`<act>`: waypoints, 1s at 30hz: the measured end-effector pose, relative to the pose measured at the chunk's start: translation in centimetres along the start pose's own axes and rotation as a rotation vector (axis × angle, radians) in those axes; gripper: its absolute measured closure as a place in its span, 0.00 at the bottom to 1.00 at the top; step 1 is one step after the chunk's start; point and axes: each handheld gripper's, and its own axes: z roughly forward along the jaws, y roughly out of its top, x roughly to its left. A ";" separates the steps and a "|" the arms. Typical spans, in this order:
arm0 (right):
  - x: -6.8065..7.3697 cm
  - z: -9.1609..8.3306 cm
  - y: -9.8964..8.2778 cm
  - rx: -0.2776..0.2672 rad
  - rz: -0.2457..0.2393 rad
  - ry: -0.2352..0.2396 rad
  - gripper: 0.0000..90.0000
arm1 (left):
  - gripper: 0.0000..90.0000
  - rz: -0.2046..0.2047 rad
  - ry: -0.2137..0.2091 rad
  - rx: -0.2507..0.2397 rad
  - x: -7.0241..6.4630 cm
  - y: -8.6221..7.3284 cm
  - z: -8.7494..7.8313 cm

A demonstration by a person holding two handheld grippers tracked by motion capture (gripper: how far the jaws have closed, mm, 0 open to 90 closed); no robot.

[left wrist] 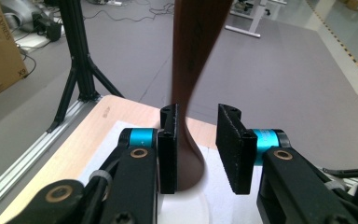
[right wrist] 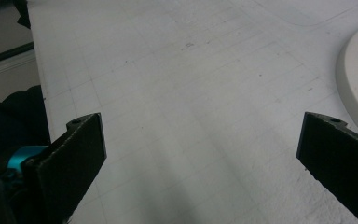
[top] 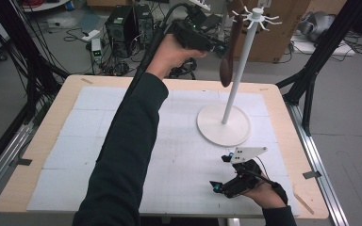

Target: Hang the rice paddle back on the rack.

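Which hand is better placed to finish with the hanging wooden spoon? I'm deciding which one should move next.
Left. The left gripper is raised at the stand with the spoon between its parted jaws. The right gripper rests low on the mat, open and empty.

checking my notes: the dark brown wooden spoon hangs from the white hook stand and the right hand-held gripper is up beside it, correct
Not quite: the left hand-held gripper is up beside the dark brown wooden spoon on the white hook stand. The high view shows the right hand-held gripper low over the table.
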 end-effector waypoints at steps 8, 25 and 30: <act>0.0 0.0 0.0 -0.001 -0.004 -0.003 0.00 | 0.69 0.008 -0.031 0.052 -0.7 -0.2 0.1; 0.3 -0.3 0.3 -0.007 -0.010 -0.007 0.00 | 0.27 -0.008 -0.004 0.113 -2.7 -2.5 -1.3; 0.3 -0.4 0.3 -0.009 -0.010 -0.008 0.00 | 0.08 -0.024 0.064 0.155 -3.2 -3.3 -1.8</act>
